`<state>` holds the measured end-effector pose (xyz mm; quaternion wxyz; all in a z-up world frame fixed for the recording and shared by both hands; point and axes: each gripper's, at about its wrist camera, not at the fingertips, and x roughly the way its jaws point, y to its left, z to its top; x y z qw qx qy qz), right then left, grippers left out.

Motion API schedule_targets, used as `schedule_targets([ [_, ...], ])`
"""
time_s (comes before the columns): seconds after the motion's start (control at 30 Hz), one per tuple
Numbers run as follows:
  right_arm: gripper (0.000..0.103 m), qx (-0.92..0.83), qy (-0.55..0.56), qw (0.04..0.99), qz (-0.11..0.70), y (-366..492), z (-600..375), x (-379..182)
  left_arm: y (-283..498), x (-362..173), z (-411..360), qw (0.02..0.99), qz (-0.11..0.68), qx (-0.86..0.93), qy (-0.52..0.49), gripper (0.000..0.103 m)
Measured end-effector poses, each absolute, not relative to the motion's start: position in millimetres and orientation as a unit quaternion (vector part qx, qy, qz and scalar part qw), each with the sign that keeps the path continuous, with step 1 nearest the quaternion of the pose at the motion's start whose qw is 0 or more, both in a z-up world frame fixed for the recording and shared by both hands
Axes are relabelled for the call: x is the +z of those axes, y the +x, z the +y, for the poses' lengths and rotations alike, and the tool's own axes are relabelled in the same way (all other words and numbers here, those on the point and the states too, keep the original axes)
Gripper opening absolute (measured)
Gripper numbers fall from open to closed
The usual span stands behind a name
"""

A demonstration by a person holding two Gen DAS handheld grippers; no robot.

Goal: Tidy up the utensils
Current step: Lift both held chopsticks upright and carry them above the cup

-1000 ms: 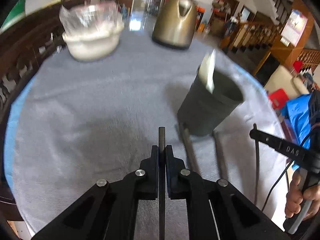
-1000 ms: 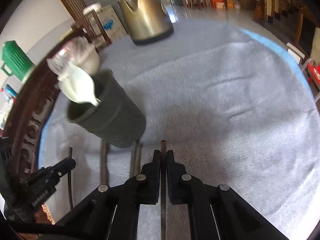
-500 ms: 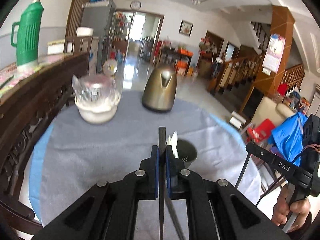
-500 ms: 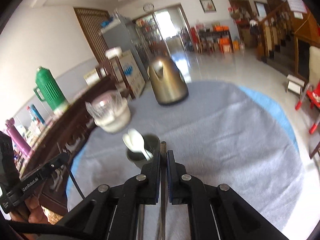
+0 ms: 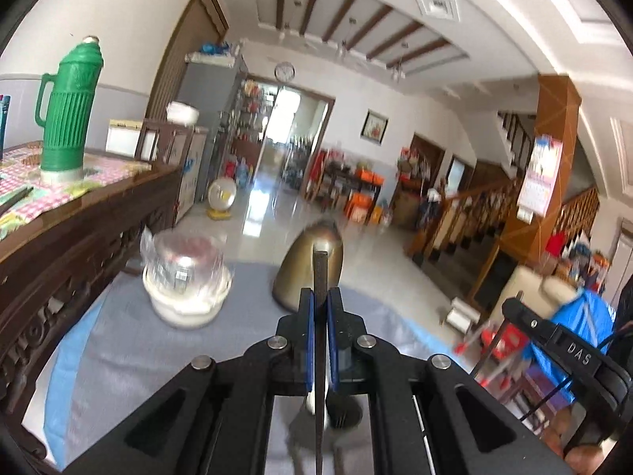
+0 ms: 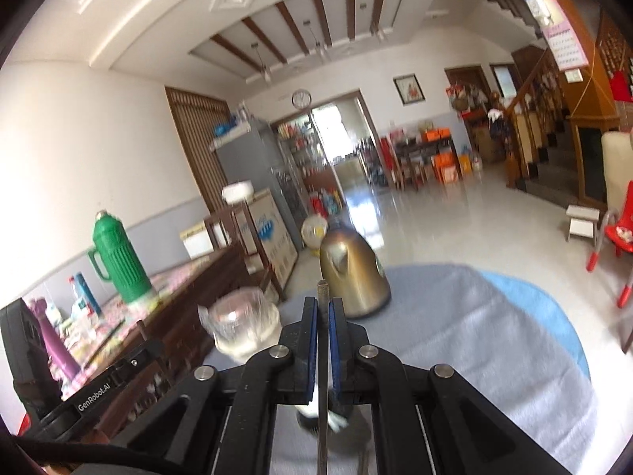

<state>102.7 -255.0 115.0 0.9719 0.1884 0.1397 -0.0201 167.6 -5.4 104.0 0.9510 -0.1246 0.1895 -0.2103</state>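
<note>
My left tool (image 5: 320, 304) is clamped tight on a thin dark chopstick (image 5: 319, 267), its tip poking up past the blue pads toward twelve o'clock. My right tool (image 6: 323, 316) is pinched just as closely on a second dark chopstick (image 6: 322, 297). Below both, at six o'clock between the arms, the dark utensil cup (image 5: 348, 413) stands on the grey-clothed bench (image 6: 474, 348) with a white spoon (image 6: 336, 419) in it. A brass-coloured kettle (image 6: 352, 273) and a plastic-covered bowl (image 5: 186, 289) sit farther back.
</note>
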Motion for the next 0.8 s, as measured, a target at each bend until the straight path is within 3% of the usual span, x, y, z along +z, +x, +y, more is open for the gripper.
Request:
schedule_targets([
  [0.2, 0.006, -0.042, 0.189, 0.977, 0.091, 127.2, -252.8, 137.9, 191.5, 122.1, -9.1, 0.958, 0.140, -0.193, -0.163, 0.006],
  [0.4, 0.006, -0.084, 0.166, 0.981, 0.059, 155.1, -243.2, 126.0, 209.3, 103.1, -28.2, 0.963, 0.123, -0.173, -0.165, 0.006],
  [0.8, 0.008, -0.041, 0.168, 0.974, 0.149, 175.1, -246.2, 72.7, 215.3, 38.6, -55.1, 0.958, 0.196, -0.175, -0.112, 0.007],
])
